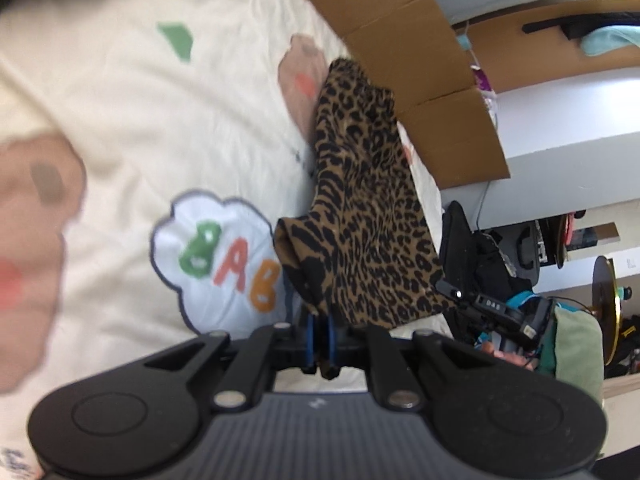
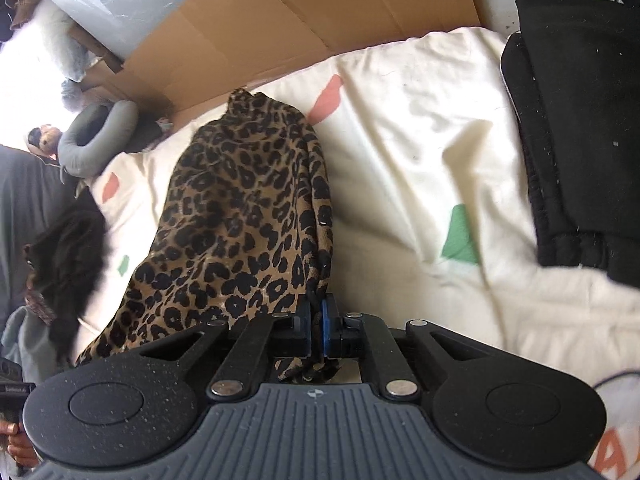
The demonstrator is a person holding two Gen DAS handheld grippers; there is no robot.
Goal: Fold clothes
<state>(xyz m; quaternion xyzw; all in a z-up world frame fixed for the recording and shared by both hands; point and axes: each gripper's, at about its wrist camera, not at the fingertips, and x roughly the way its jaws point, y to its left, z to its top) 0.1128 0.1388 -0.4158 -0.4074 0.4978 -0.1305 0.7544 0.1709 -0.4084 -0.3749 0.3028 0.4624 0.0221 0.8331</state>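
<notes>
Both tongs clenched on leopard-print garment [image 2: 240, 216]: left gripper [image 1: 321, 330], right gripper [image 2: 317, 320]. Raise evenly clear of cream blanket [image 2: 420, 160], hem taut.

From my left wrist view, the garment [image 1: 360, 208] runs away from the left gripper [image 1: 321, 344], which pinches its near corner, and drapes down onto the blanket [image 1: 120, 100]. Cardboard [image 1: 420, 80] stands behind and right of it, along the blanket's far edge. The right gripper [image 1: 484, 304] sits at the garment's right corner.

From my right wrist view, the right gripper [image 2: 318, 328] clamps the garment's [image 2: 240, 208] near edge. A dark folded pile [image 2: 580, 140] lies on the blanket [image 2: 420, 140], right of the garment and apart from it. A neck pillow [image 2: 96, 136] rests far left, beside the cardboard [image 2: 300, 12].
</notes>
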